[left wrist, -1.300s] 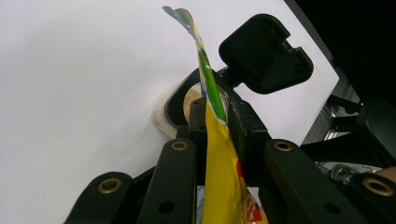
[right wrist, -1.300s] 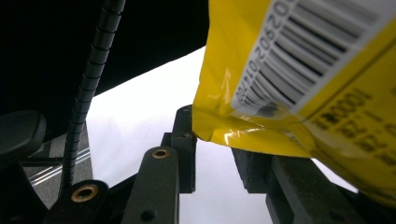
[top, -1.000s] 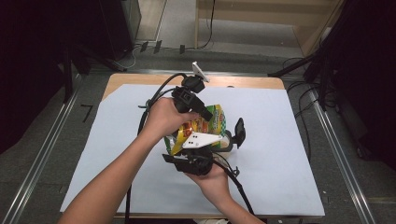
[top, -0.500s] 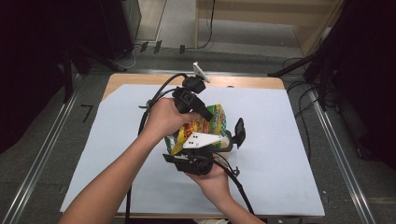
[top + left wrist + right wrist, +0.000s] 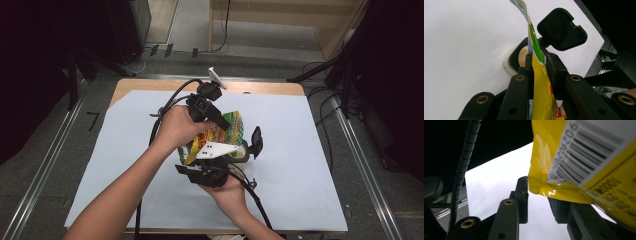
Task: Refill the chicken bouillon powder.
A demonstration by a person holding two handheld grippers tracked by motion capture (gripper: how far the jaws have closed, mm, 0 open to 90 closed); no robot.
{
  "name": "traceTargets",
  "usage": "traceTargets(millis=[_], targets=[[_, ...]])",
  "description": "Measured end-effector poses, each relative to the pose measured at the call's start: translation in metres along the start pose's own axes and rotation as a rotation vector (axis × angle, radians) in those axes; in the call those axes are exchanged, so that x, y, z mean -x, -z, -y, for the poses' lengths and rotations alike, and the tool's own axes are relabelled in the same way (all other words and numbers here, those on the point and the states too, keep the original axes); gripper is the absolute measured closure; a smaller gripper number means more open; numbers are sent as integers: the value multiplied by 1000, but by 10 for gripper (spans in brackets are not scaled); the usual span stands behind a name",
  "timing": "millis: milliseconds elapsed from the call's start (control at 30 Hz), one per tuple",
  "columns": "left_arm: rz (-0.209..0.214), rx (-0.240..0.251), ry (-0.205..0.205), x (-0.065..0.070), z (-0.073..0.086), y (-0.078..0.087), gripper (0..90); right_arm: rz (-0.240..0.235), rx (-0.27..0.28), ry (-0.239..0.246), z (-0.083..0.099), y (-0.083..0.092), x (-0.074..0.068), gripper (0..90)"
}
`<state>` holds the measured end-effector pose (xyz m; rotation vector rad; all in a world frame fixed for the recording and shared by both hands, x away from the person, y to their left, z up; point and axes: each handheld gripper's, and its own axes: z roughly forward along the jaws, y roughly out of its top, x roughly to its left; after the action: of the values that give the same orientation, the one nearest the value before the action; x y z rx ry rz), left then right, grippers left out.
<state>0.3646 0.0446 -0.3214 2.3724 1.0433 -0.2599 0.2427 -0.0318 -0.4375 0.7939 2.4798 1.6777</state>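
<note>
A yellow and green snack bag (image 5: 234, 124) hangs above the middle of the table. My left gripper (image 5: 226, 125) reaches in from the upper left and is shut on the bag's thin edge (image 5: 541, 82), which runs up between its jaws. My right gripper (image 5: 201, 156) comes from below, a white plate on top of it. In the right gripper view its jaws stand apart, with the bag's barcoded lower corner (image 5: 574, 157) lying between and over them; the pads are not seen pressing on it. A small black container (image 5: 244, 153) with tan contents (image 5: 522, 53) sits under the bag, its hinged lid (image 5: 561, 28) standing up.
A white sheet (image 5: 305, 160) covers the wooden table, whose bare rim shows at the back edge (image 5: 270, 87). Black cables trail from both grippers toward the person. Metal rails run along both sides of the table, and dark equipment stands beyond them.
</note>
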Motion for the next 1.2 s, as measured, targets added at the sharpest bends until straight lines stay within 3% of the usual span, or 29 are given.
traceTargets(millis=[1200], targets=[[8,-7,17,-4,-1,-1,791,-9,-10,-12,-4,4,-3,724]])
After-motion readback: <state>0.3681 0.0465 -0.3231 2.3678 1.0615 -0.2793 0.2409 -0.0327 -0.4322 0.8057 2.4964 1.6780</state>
